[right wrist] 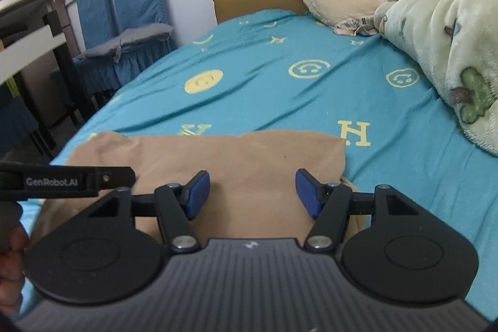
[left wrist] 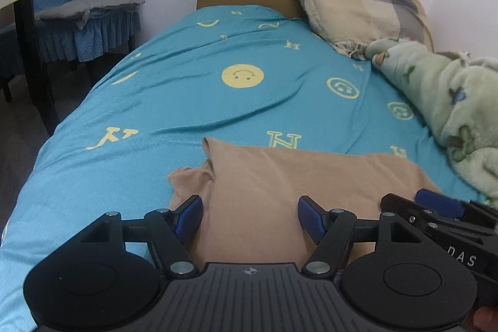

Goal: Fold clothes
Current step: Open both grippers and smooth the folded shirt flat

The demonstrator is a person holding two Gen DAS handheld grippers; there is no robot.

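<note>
The tan garment (left wrist: 295, 185) lies on the bed's blue sheet (left wrist: 186, 101), at its near end, far from the pillow (left wrist: 348, 8). The left hand-held gripper (left wrist: 249, 218) and the right hand-held gripper (right wrist: 252, 192) hover over the garment with jaws spread wide, holding nothing. The bunched corner (left wrist: 190, 179) on the garment's left may get folded in as a lump. The smooth sheet could also be pinched together with the cloth.

A bed (left wrist: 193, 101) in a teal sheet (yellow smileys and letters) carries a tan garment (left wrist: 280, 185) at its near end, a patchwork pillow (left wrist: 351, 8) and green fleece blanket (left wrist: 451, 114) beyond.
</note>
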